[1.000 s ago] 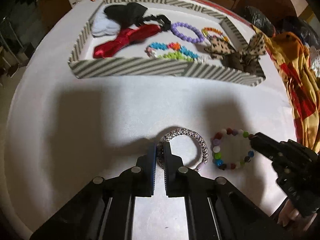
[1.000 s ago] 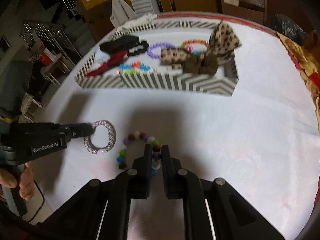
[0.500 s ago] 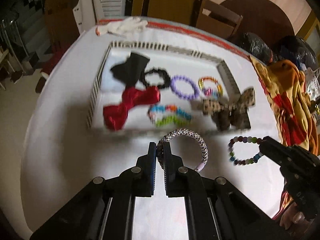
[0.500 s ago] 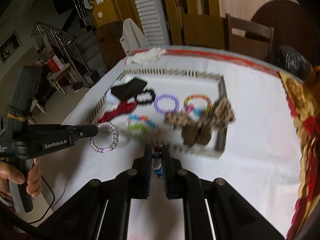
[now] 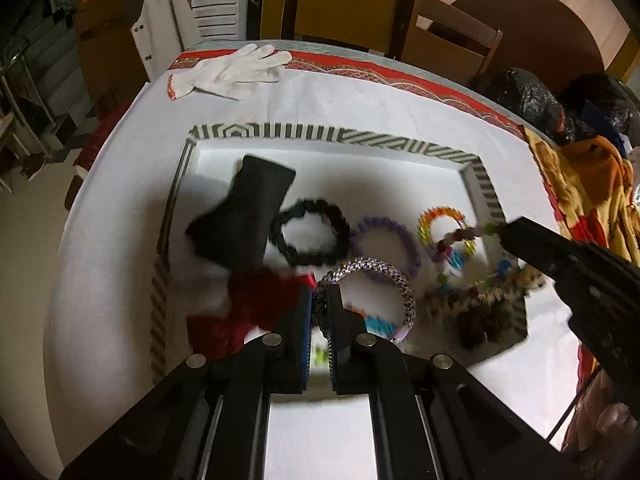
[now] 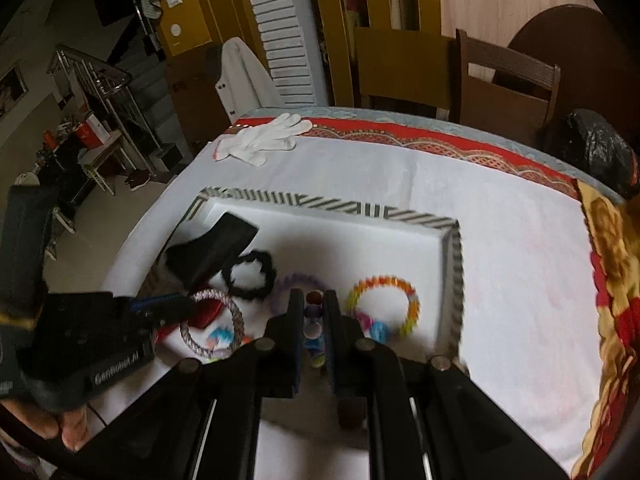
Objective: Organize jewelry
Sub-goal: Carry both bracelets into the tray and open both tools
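My left gripper (image 5: pixel 319 300) is shut on a silver braided bracelet (image 5: pixel 376 270) and holds it above the striped tray (image 5: pixel 312 133). My right gripper (image 6: pixel 313 300) is shut on a multicoloured bead bracelet (image 6: pixel 313 322), also held over the tray (image 6: pixel 320 203). In the left wrist view the bead bracelet (image 5: pixel 460 236) hangs from the right gripper's tip. The tray holds a black bow (image 5: pixel 244 216), a black scrunchie (image 5: pixel 310 230), a purple bracelet (image 5: pixel 390 234), an orange bracelet (image 6: pixel 384 304), a red bow (image 5: pixel 248 304) and a leopard bow (image 5: pixel 488 304).
A white glove (image 5: pixel 236 68) lies on the white tablecloth beyond the tray. Orange and red patterned cloth (image 5: pixel 588 192) lies at the right. Black bags (image 5: pixel 532 92) and wooden chairs (image 6: pixel 504 80) stand past the table's far edge.
Both grippers lifted their bracelets off the tablecloth and carried them forward. They were in front of the tray and now hang over its inside.
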`<act>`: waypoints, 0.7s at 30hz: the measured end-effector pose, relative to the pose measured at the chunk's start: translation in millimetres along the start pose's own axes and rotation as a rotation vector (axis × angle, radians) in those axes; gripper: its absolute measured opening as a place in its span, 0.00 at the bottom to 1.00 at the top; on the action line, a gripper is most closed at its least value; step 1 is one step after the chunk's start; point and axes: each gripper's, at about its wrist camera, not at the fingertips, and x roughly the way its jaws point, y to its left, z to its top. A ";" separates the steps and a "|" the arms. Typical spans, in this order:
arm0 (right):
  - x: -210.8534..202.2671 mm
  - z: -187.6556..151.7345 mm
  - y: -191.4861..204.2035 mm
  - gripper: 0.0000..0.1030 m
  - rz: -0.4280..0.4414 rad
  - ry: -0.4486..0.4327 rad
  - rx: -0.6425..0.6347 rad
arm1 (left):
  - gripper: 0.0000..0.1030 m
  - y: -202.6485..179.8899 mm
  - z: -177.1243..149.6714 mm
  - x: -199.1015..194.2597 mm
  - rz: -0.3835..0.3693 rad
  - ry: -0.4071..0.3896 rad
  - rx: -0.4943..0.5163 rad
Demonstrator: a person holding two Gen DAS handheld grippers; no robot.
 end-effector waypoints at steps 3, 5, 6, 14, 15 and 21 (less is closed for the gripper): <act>27.5 16.6 -2.6 0.09 0.016 0.020 0.031 | 0.15 0.3 16.0 12.8 0.009 0.004 0.003; 44.4 24.2 -3.2 0.09 0.021 0.030 0.047 | 0.15 1.9 25.3 21.3 0.014 0.008 0.003; 53.3 29.3 -5.1 0.09 0.016 0.032 0.055 | 0.15 2.2 28.8 24.5 0.016 0.009 0.003; 97.6 45.2 -40.5 0.09 -0.074 0.062 0.151 | 0.15 14.7 63.6 54.9 0.020 0.013 -0.029; 101.4 43.4 -46.5 0.09 -0.090 0.067 0.164 | 0.15 16.9 67.9 59.5 0.018 0.014 -0.036; 117.5 29.0 -70.3 0.09 -0.155 0.110 0.221 | 0.15 25.4 74.7 76.2 0.007 0.029 -0.063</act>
